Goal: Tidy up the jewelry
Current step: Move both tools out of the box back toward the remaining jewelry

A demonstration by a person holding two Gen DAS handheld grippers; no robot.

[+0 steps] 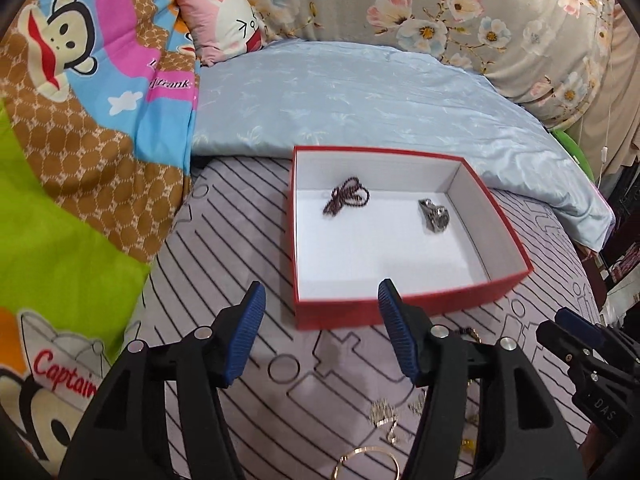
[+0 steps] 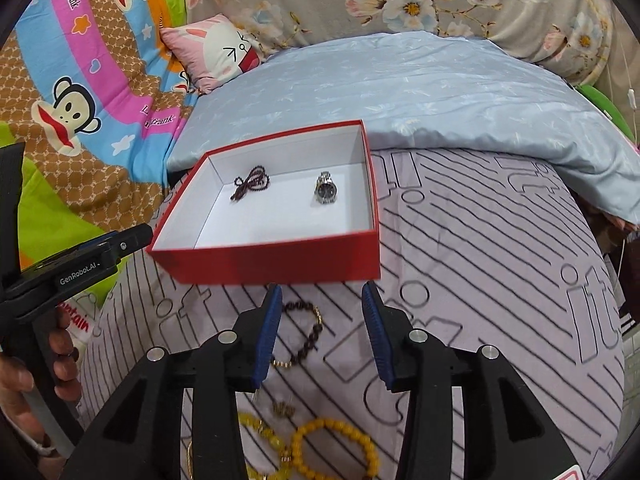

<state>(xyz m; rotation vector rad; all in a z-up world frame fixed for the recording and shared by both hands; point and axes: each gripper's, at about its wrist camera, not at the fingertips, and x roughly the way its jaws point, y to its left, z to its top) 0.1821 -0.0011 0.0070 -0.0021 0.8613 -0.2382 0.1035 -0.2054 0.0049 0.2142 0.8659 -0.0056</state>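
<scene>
Both grippers, left gripper (image 1: 322, 300) and right gripper (image 2: 320, 300), hang open and empty; red box (image 2: 280, 256) at twelve o'clock holds watch (image 2: 325, 193), so loose dark bracelet (image 2: 308, 334) goes next.

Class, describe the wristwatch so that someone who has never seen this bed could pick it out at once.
Find the red box with the white lining on the striped bedsheet. Inside lie two things: the wristwatch is the right-hand one. It is shiny silver metal with a dark round face, unlike the tangled dark bead string beside it.
</scene>
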